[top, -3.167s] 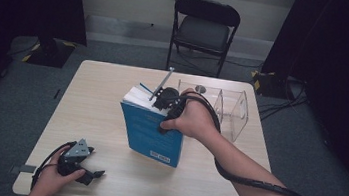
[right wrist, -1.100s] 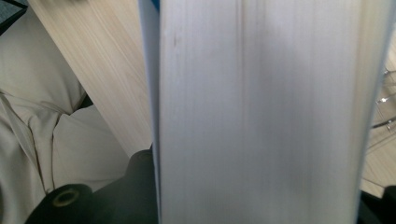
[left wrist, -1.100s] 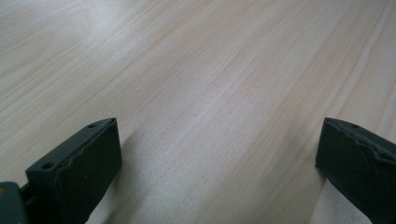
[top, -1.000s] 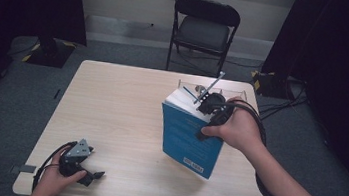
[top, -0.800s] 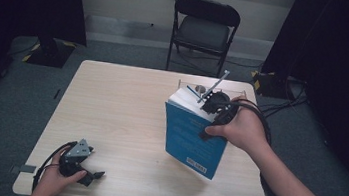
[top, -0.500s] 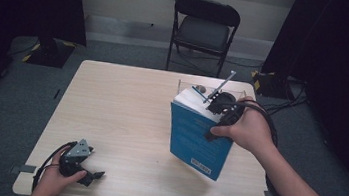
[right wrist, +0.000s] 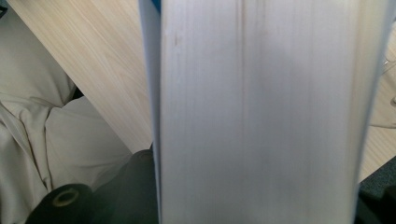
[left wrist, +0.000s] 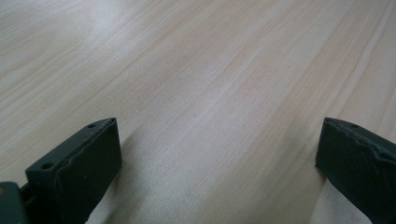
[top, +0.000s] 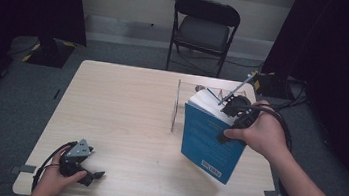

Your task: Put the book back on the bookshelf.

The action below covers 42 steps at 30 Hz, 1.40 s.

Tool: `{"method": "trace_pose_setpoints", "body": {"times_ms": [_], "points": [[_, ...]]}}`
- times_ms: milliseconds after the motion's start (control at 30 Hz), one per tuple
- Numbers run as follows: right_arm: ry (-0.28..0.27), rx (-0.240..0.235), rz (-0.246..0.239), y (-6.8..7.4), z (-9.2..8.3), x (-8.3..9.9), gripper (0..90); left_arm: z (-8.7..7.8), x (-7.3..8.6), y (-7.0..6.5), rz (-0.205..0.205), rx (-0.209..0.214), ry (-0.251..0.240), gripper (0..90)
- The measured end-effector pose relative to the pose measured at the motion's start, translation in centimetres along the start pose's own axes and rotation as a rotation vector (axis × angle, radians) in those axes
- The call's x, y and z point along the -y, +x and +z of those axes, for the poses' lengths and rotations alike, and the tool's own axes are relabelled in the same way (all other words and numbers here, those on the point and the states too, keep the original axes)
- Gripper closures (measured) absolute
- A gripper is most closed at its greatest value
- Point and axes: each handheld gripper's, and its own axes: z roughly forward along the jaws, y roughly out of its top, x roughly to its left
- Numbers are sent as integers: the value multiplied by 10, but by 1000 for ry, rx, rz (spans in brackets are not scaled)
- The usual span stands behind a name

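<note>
Two tongs are in your hands, and they stand well apart. Your right tongs (top: 234, 110) are clamped on the top edge of a thick blue book (top: 210, 142); in the right gripper view the white page block (right wrist: 261, 112) runs between the black jaws, and both jaws press against its sides. You hold the book upright and tilted, its lower corner hanging toward you above the table (top: 129, 117), clear of the wood. Your right hand (top: 256, 133) wraps the tongs from the outer side, with the cable looping round your wrist and trailing down along your forearm.

Just behind the book, on the far side of your right tongs, stands a clear plastic rack (top: 182, 104) with upright dividers; the book's top corner overlaps it in the high view, and you cannot tell whether they touch. Farther off, past the table's far edge, a black folding chair (top: 203, 28) faces you.

Your left tongs (top: 79, 162) rest low at the near left corner of the table, gripped in your left hand (top: 54, 181), with the grey three-cornered plate on top. Their jaws stand wide and released, with bare wood between them in the left gripper view, where nothing is grasped.
</note>
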Motion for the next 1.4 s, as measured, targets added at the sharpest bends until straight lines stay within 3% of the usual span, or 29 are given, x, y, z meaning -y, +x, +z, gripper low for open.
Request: {"method": "trace_pose_setpoints", "body": {"times_ms": [633,1200,1400], "points": [[0,36,68,-20,-7,30,616,0,0,0,-1,0,-1,0],[11,61,162,-39,-18,56,616,0,0,0,-1,0,-1,0],[-10,66,190,-46,-20,66,616,0,0,0,-1,0,-1,0]]}}
